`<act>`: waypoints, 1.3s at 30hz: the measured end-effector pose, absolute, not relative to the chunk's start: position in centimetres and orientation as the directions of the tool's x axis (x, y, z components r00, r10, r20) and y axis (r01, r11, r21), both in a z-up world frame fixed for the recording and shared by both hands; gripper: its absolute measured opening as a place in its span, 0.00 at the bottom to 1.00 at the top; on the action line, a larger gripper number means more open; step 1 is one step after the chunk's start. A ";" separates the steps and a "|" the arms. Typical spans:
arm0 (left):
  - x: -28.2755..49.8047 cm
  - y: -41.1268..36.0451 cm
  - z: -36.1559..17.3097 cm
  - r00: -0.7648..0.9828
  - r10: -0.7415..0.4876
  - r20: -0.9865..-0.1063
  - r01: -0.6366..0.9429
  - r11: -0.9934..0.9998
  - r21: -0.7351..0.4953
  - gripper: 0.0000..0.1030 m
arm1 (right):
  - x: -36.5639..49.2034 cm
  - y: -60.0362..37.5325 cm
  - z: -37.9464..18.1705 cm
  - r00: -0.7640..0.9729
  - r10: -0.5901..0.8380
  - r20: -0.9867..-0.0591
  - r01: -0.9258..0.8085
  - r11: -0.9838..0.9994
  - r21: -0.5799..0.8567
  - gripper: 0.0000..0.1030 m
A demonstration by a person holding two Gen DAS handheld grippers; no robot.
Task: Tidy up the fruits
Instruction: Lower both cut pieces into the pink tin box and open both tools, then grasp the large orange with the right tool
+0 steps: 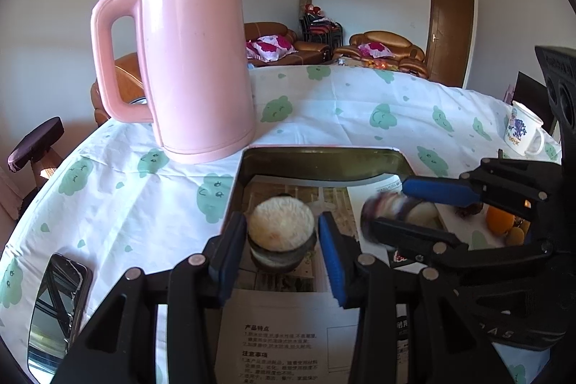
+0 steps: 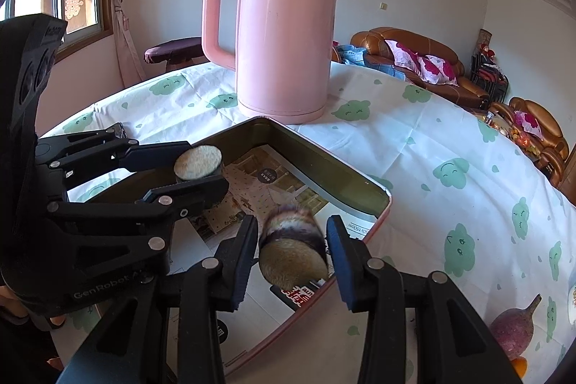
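1. The left gripper [image 1: 282, 233] has its fingers narrowed around a round, pale-topped piece of fruit [image 1: 282, 227] with a dark rind, held above the floor of the tin tray [image 1: 324, 161]. In the left wrist view a slim gap shows at the right pad, so the hold may be light; I judge the piece could tip or drop askew onto the printed paper lining the tray.
2. The right gripper [image 2: 293, 249] stands wider, with a second striped piece [image 2: 293, 240] between its fingers and space on both sides. That piece is motion-blurred (falling or rolling, I cannot tell which), so it may run towards the tray's near rim and out.
3. The two tools work close together over the same tray; a bump between them could knock either piece loose.
4. What kind of fruit these slices are is hard to say.
5. Beyond the tray's far corner the pink kettle [image 2: 284, 38] stands just beside the rim, at risk from a wide swing.
6. A purple round vegetable [image 2: 511, 330] and an orange fruit [image 1: 498, 220] are partly cut off, and a mug [image 1: 522, 132] sits far right.
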State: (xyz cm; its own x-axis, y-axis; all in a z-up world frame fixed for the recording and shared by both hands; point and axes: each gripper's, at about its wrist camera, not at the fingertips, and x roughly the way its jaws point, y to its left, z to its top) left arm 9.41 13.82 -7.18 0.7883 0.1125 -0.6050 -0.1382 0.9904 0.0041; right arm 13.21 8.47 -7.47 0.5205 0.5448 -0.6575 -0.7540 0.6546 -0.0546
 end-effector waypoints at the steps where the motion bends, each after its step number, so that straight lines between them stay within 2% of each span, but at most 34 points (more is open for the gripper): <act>1: 9.3 13.9 -7.1 0.790 0.113 -0.603 -0.140 0.990 0.002 0.43 | 13.2 8.5 -7.5 0.527 0.541 -0.655 -0.751 0.658 -0.061 0.46; 4: 8.7 14.3 -7.0 0.801 0.112 -0.589 -0.157 0.987 -0.025 0.49 | 13.0 8.0 -7.2 0.562 0.529 -0.636 -0.728 0.682 -0.076 0.58; 6: 7.9 14.5 -6.5 0.817 0.101 -0.568 -0.158 0.986 -0.053 0.63 | 12.7 7.2 -6.7 0.574 0.532 -0.623 -0.716 0.695 -0.066 0.59; 8: 7.0 14.2 -5.8 0.836 0.097 -0.540 -0.155 0.986 -0.064 0.70 | 12.0 5.8 -6.3 0.602 0.516 -0.610 -0.696 0.713 -0.084 0.59; 12: 5.7 12.1 -4.5 0.865 0.071 -0.497 -0.114 0.992 -0.058 0.75 | 10.1 1.2 -5.6 0.671 0.466 -0.576 -0.636 0.761 -0.126 0.59; 17: 5.5 7.5 -4.0 0.871 -0.007 -0.491 -0.011 0.999 -0.034 0.75 | 8.5 -6.4 -5.7 0.754 0.365 -0.546 -0.500 0.858 -0.118 0.59; 24: 6.8 0.8 -5.2 0.832 -0.097 -0.546 0.123 0.992 0.011 0.75 | 7.7 -15.6 -6.6 0.802 0.235 -0.550 -0.320 0.945 -0.063 0.59; 31: 8.8 -3.9 -6.8 0.758 -0.173 -0.629 0.225 0.974 0.002 0.75 | 8.6 -18.5 -7.8 0.778 0.232 -0.584 -0.289 0.957 -0.005 0.59; 32: 9.0 -4.3 -7.0 0.748 -0.174 -0.641 0.230 0.973 0.004 0.74 | 8.6 -18.7 -8.0 0.771 0.241 -0.590 -0.296 0.955 0.004 0.59; 36: 10.1 -5.6 -7.8 0.699 -0.206 -0.685 0.266 0.964 -0.018 0.58 | 9.1 -18.7 -9.0 0.741 0.256 -0.621 -0.309 0.951 0.023 0.59; 39: 10.6 -6.4 -8.4 0.662 -0.228 -0.714 0.290 0.956 -0.037 0.53 | 9.2 -18.7 -9.0 0.733 0.267 -0.626 -0.320 0.947 0.030 0.59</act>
State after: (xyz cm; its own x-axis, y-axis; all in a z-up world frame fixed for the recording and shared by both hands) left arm 10.64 -6.36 -8.44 0.6624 -0.2282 -0.7135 0.2895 0.9565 -0.0371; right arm 9.20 -18.65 -9.03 0.7327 0.2673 -0.6259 -0.3195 0.9471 0.0305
